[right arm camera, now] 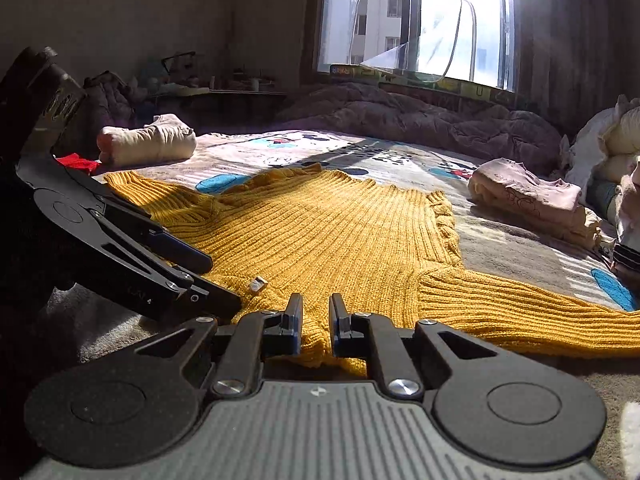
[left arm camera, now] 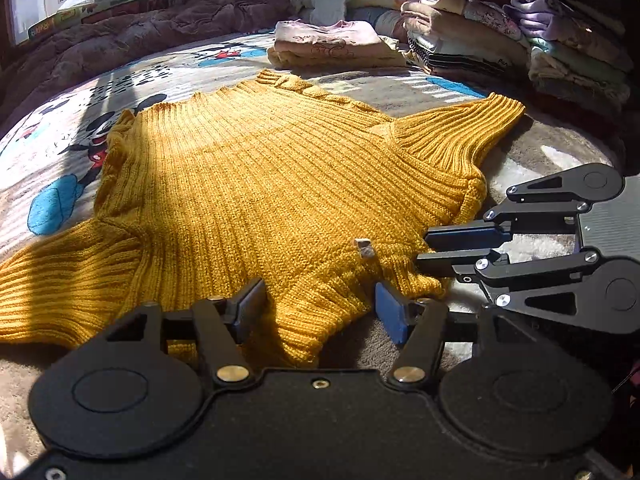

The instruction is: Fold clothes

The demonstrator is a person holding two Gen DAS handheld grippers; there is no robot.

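A mustard-yellow ribbed knit sweater (left arm camera: 256,184) lies spread flat on a cartoon-print blanket (left arm camera: 60,140), sleeves out to both sides, a small grey label (left arm camera: 363,249) near its collar. My left gripper (left arm camera: 320,308) is open, its fingers either side of the bunched collar edge nearest me. My right gripper (left arm camera: 424,248) comes in from the right, its jaws nearly closed on the collar edge. In the right wrist view the sweater (right arm camera: 340,232) lies ahead, my right gripper (right arm camera: 316,320) pinches a narrow fold of knit, and the left gripper (right arm camera: 224,280) sits at left.
Stacks of folded clothes (left arm camera: 500,40) stand at the far right, with a folded pink garment (left arm camera: 332,44) before them. A rumpled brown quilt (left arm camera: 140,28) lies under the window. A rolled cream garment (right arm camera: 148,140) and a red cloth (right arm camera: 78,162) lie far left.
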